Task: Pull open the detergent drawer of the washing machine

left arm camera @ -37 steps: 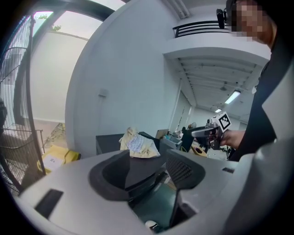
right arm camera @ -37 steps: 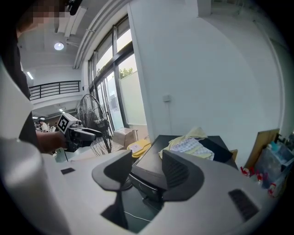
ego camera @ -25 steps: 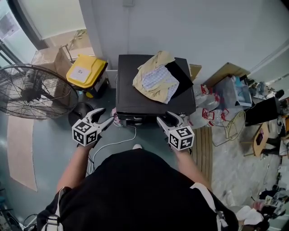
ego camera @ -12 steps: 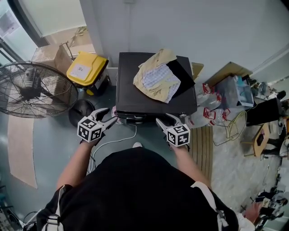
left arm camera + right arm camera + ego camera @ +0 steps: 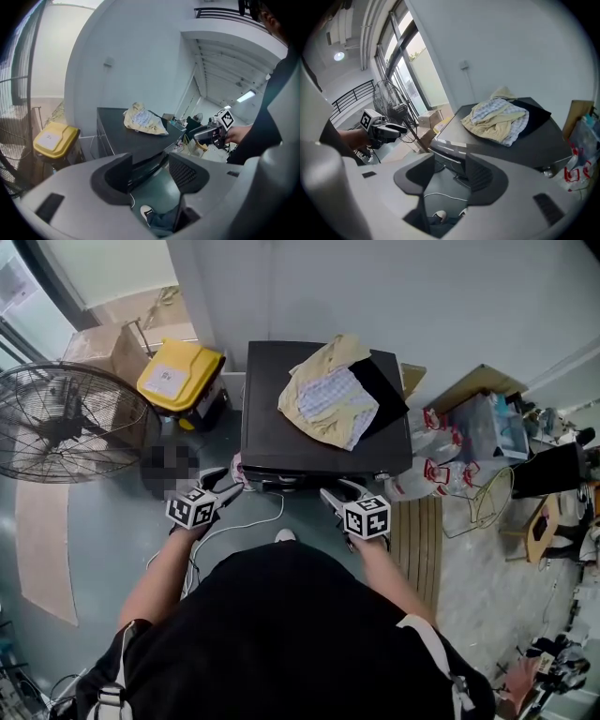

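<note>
In the head view, the left claw [image 5: 228, 486] and right claw [image 5: 336, 493] are held just before the washing machine [image 5: 272, 427]. Its detergent drawer, judged shut, is not made out on the front panel [image 5: 281, 486]. In the left gripper view, jaws are spread wide, empty. In the right gripper view, likewise. The drawer lip could be missed if gripped blind.

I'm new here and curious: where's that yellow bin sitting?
In the head view, the yellow bin stands left of the washing machine, beside the big fan.
</note>
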Available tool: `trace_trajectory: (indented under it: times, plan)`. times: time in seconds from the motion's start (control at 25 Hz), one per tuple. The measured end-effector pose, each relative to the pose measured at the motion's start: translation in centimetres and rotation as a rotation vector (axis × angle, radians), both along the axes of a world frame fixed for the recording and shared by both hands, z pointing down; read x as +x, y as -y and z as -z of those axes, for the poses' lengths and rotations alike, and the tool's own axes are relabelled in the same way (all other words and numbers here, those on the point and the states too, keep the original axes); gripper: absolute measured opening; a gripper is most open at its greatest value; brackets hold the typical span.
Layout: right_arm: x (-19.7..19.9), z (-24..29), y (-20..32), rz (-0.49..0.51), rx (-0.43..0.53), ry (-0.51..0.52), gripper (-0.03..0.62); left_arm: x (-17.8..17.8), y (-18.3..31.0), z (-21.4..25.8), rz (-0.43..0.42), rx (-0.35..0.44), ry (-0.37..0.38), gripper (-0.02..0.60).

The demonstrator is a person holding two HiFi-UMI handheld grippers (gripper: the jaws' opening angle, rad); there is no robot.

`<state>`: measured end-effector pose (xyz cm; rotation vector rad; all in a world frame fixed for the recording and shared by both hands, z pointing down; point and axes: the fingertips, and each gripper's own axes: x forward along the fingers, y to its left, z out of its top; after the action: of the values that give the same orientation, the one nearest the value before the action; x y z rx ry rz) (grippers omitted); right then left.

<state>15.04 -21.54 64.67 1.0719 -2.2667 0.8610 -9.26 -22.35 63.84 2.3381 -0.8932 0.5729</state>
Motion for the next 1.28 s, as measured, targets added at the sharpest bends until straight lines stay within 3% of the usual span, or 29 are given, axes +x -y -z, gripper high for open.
trace_trajectory:
  times: [0.96,1.28]
  plan:
    - [-4.0,-7.6,0.8,0.127,-0.12,-0.047,0.209,1.1,0.5,-9.8,-0.088,-0.183,0.074,0.249]
    - [-3.8,-10.8,1.0,0.14,-0.152,-0.079,0.199,0.9,1.4,-12.8,-0.063,-0.192,0.105,0.23]
